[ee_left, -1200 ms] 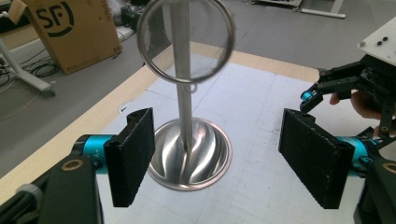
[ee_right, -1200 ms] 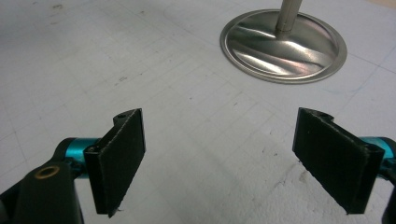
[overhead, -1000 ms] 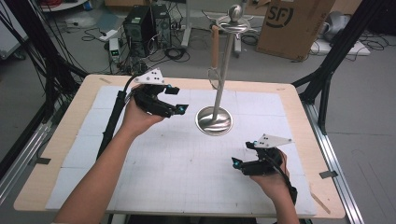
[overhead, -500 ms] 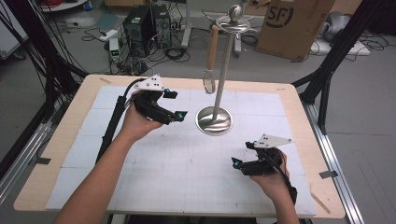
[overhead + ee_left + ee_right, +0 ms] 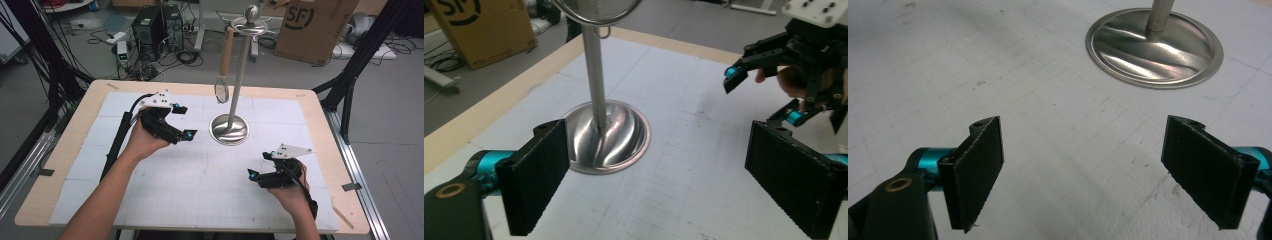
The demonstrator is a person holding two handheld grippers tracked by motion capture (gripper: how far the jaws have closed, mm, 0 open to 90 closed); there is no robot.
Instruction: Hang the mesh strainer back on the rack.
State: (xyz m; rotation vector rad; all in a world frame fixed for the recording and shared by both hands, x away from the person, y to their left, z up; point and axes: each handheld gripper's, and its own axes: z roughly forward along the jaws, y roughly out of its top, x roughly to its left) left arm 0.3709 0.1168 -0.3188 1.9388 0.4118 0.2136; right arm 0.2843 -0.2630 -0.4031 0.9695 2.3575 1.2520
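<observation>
From above, your left gripper (image 5: 182, 121) hovers left of the metal stand (image 5: 229, 129) on the bench (image 5: 300, 100), jaws spread, having just been opening with nothing between them. A small strainer (image 5: 222, 90) with a wooden handle hangs from the stand's top. Your right gripper (image 5: 259, 167) rests low near the bench's front right, jaws spread and empty.

Along the left gripper view, the stand's base (image 5: 606, 136) sits just beyond the spread jaws, the right gripper (image 5: 761, 95) farther off.

Along the right gripper view, spread jaws frame bare bench; the base (image 5: 1154, 46) lies well ahead.
</observation>
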